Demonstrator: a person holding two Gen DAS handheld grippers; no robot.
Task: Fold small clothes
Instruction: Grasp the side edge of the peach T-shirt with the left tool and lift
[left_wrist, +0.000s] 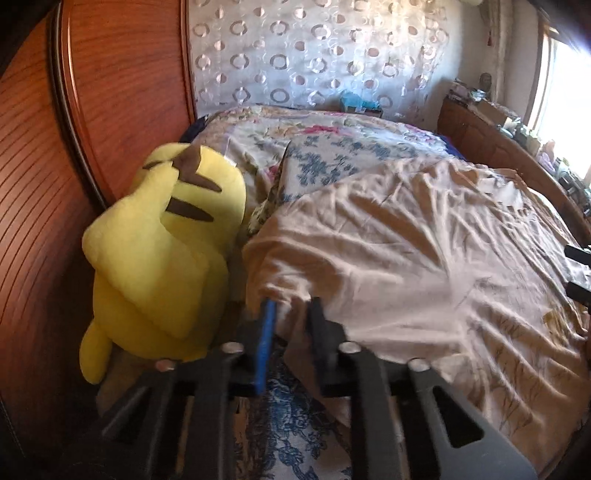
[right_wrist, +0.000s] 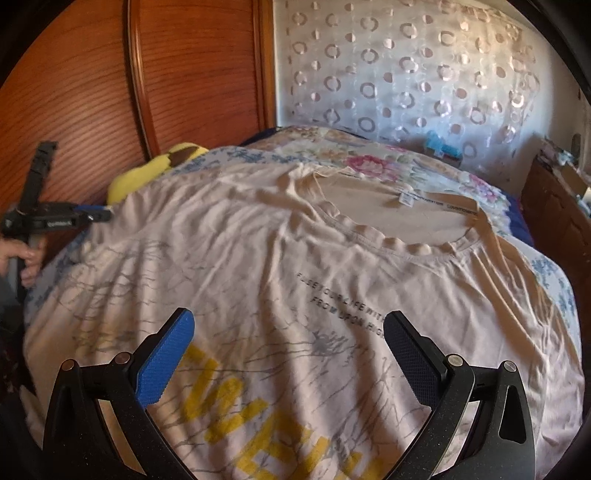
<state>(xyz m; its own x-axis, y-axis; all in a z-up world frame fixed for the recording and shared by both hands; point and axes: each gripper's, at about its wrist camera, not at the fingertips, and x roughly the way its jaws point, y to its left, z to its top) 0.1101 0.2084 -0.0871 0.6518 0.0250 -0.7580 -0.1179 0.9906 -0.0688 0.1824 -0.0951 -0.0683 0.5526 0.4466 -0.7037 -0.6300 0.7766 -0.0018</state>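
A pale beige T-shirt (right_wrist: 295, 258) with yellow letters and small dark print lies spread face up on the bed, its collar (right_wrist: 399, 243) toward the far right. In the left wrist view the same T-shirt (left_wrist: 406, 240) is wrinkled, and my left gripper (left_wrist: 293, 310) is shut on its near left edge, with cloth pinched between the blue pad and the black finger. The right wrist view shows that left gripper (right_wrist: 99, 214) at the shirt's left edge, held by a hand (right_wrist: 26, 258). My right gripper (right_wrist: 288, 332) hovers open above the shirt's printed front, with nothing between its fingers.
A yellow plush toy (left_wrist: 162, 251) leans against the wooden wardrobe (left_wrist: 55, 184) left of the shirt. A floral bedspread (left_wrist: 314, 147) covers the bed under and beyond it. A ring-patterned curtain (right_wrist: 406, 74) hangs behind. A cluttered wooden ledge (left_wrist: 498, 125) runs along the right.
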